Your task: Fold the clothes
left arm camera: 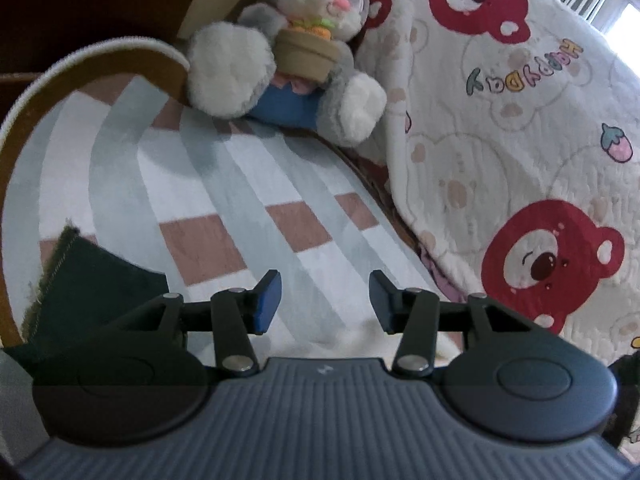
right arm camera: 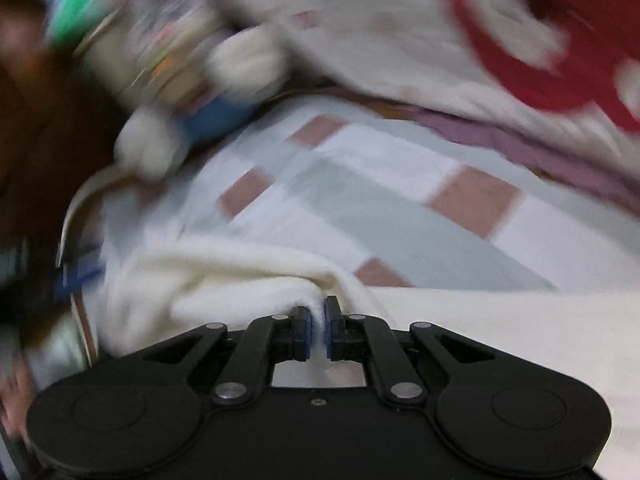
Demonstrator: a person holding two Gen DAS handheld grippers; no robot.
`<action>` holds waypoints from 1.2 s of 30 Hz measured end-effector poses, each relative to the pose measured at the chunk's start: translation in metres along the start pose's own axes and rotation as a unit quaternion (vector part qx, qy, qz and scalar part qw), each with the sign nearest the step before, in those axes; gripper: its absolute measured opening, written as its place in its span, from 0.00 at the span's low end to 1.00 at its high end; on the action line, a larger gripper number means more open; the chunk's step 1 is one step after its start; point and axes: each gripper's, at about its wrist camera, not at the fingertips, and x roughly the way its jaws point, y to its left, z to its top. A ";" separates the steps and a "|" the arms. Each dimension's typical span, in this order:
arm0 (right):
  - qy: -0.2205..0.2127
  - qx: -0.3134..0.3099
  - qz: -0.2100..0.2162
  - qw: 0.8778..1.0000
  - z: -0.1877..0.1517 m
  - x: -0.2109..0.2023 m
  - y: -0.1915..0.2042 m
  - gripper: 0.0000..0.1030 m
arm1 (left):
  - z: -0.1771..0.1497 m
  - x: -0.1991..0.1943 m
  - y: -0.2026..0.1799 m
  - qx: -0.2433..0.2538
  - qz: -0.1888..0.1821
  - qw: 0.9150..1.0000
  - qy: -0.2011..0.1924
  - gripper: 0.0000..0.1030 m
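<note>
Right gripper (right arm camera: 316, 330) has its fingers clenched on a pinched-up fold of the cream garment (right arm camera: 224, 272), blue pads pressing the fabric from both sides. The garment lies on the checked sheet (right arm camera: 360, 196) of the bed, bunched to the left of the grip and flat off to the right. That view is pretty blurry.

Left gripper (left arm camera: 325, 300) is released, fingers apart with nothing between them, hanging over the sheet (left arm camera: 224, 184); a sliver of cream cloth shows just below them. A dark green cloth (left arm camera: 96, 288) sits at its left. A plush bunny (left arm camera: 288, 52) sits at the far end, beside a bear-print quilt (left arm camera: 520, 140).
</note>
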 end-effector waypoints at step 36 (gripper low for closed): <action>0.003 -0.339 -0.168 0.926 -0.144 -0.048 0.047 0.48 | 0.009 -0.021 -0.039 0.018 -0.117 0.990 -0.079 0.13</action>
